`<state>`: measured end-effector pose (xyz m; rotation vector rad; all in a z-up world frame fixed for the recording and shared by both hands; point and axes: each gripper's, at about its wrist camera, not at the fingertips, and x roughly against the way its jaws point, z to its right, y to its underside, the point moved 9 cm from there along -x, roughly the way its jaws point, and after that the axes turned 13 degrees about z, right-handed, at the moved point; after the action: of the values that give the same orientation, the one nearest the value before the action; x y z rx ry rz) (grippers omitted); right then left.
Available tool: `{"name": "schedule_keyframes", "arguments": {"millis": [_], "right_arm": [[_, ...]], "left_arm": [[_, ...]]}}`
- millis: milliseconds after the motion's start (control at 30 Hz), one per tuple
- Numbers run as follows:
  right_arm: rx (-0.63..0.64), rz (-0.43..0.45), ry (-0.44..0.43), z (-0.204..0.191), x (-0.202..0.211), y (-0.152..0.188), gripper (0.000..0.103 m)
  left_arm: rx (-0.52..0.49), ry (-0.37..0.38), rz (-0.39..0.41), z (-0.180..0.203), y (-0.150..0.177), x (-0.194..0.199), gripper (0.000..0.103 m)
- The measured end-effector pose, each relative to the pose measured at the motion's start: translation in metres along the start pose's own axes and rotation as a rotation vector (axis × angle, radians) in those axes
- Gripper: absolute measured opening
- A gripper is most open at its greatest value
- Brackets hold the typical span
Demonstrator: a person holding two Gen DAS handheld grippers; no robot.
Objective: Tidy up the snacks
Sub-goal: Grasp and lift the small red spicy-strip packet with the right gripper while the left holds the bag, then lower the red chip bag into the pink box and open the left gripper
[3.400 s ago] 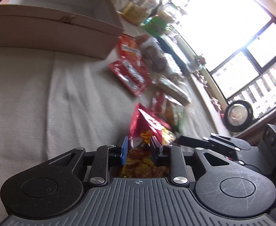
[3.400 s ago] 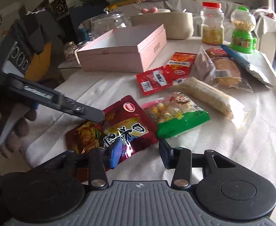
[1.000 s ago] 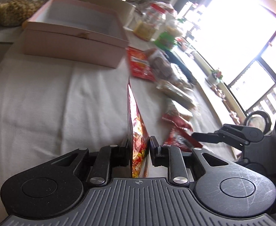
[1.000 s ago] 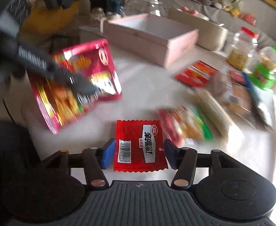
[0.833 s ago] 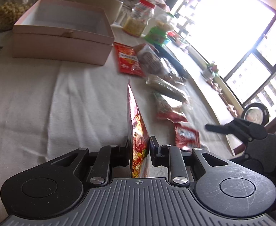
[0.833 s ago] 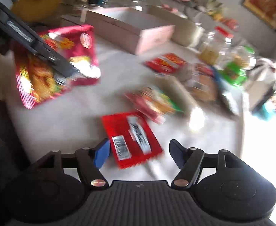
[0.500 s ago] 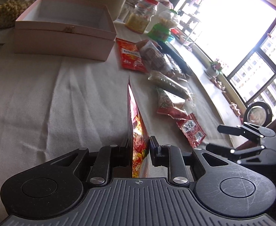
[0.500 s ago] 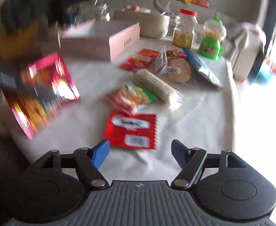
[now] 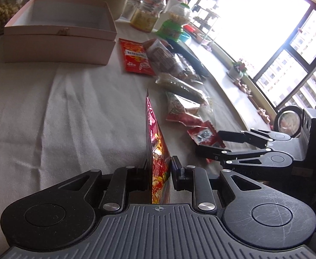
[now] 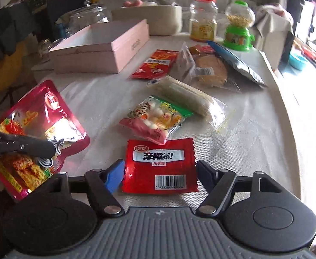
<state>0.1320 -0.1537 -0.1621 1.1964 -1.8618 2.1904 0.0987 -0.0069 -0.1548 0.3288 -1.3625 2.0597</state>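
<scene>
Two claws in play | left claw (image 9: pixel 159 168) clamped on red snack pouch (image 10: pixel 37 129), held edge-up off worktop (image 9: pixel 50 112) | right claw (image 10: pixel 159 172) jaws just closing, astride small red packet (image 10: pixel 160 166) lying flat, pads not yet pressing | step: picking second snack | next: squeeze, lift, carry both toward pink box (image 10: pixel 101 47), likely destination.

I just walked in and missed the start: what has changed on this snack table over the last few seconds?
The left gripper lifted the big red snack pouch off the cloth and holds it up, edge-on. The small red packet, earlier beside the orange-red packet near the pink box, now lies near the table's front edge between the right gripper's jaws, which have just been closing without touching it. The box and other snacks stayed put.
</scene>
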Motion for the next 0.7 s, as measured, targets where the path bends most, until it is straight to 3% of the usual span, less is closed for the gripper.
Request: {"name": "schedule_keyframes", "arguments": {"millis": [33,167,467,567,700], "right_arm": [[0.016,0.004,-0.009,-0.003,0.006,-0.002,0.053],[0.014,0.011,-0.083,-0.014,0.025,-0.008,0.049],[0.048,0.107,-0.154,-0.038,0.055,-0.043,0.048],[0.064,0.167,-0.174,-0.042,0.058,-0.082,0.048],[0.074,0.257,-0.193,-0.045,0.043,-0.159,0.048]], "left_arm": [[-0.004,0.005,0.001,0.002,0.0,0.001,0.025],[-0.019,0.018,0.022,0.007,-0.002,0.013,0.025],[-0.046,0.051,0.064,0.016,-0.012,0.041,0.025],[-0.065,0.027,0.139,0.007,-0.047,0.053,0.025],[-0.102,-0.063,0.315,-0.019,-0.134,0.068,0.025]]}}
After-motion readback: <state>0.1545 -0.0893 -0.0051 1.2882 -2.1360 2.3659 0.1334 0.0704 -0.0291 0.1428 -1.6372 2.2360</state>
